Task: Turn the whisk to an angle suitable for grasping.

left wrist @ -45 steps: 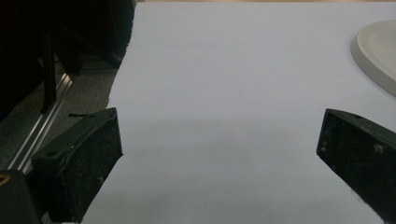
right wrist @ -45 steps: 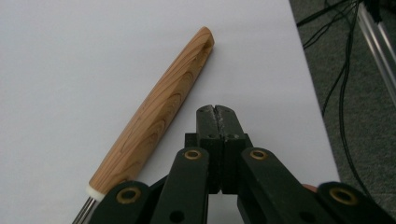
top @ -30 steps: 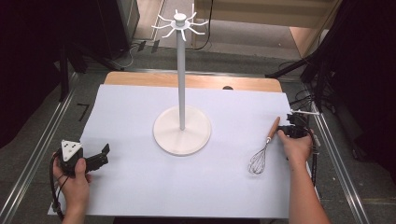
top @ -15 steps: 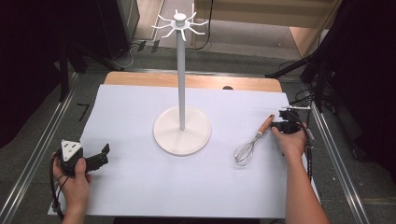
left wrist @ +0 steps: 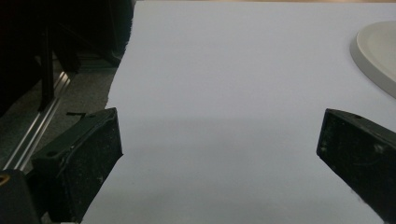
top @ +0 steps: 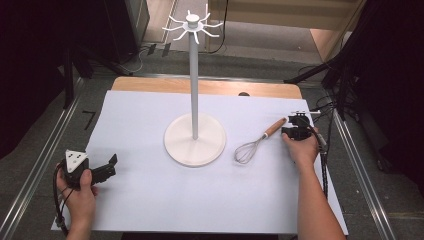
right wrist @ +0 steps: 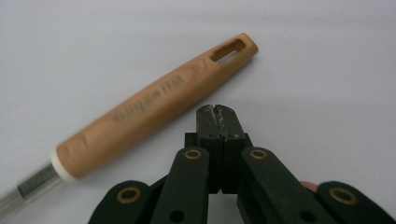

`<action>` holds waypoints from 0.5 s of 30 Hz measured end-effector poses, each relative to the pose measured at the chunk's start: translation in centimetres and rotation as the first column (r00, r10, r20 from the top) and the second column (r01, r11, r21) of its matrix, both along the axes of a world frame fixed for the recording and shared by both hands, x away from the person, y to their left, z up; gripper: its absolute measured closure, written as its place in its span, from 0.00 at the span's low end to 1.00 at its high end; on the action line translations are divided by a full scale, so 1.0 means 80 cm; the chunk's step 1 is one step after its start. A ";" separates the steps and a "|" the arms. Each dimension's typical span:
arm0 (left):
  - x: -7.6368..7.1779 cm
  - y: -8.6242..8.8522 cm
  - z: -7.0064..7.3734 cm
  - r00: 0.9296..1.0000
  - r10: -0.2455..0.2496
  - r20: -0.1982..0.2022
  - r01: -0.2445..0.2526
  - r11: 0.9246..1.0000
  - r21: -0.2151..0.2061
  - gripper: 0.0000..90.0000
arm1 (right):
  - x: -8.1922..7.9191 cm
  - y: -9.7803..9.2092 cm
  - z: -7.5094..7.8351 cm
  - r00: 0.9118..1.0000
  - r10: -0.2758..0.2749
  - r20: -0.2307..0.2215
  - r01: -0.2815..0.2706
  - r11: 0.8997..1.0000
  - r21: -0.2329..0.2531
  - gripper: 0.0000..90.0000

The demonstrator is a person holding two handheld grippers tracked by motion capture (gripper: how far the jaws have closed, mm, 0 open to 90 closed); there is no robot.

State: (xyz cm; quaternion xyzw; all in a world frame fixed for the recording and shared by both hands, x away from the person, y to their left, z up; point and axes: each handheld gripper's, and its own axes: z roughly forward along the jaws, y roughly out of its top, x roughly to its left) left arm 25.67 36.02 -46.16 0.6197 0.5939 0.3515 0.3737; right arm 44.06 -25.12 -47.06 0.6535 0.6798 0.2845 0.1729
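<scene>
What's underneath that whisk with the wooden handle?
The whisk lies flat on the white sheet covering the table. A wooden tabletop edge shows behind the sheet; the rest is covered.

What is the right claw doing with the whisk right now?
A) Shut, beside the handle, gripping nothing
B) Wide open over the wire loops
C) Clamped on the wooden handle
A: in the right gripper view the right claw has its jaws pressed together on bare paper, beside the whisk handle.
</scene>
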 end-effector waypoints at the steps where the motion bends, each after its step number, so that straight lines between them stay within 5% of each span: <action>1: 0.000 0.000 0.000 1.000 0.000 0.000 0.000 1.000 0.000 0.01 | 0.000 0.000 0.000 1.000 0.000 0.000 0.000 1.000 0.000 1.00; 7: 0.001 0.000 0.000 1.000 -0.001 -0.001 0.001 1.000 -0.002 0.01 | -0.004 0.002 0.011 1.000 -0.017 0.010 0.017 0.998 0.054 1.00; 15: 0.000 0.000 0.000 1.000 0.000 -0.002 0.000 1.000 0.000 0.01 | -0.011 0.036 0.039 0.998 0.053 0.021 -0.055 0.993 0.100 1.00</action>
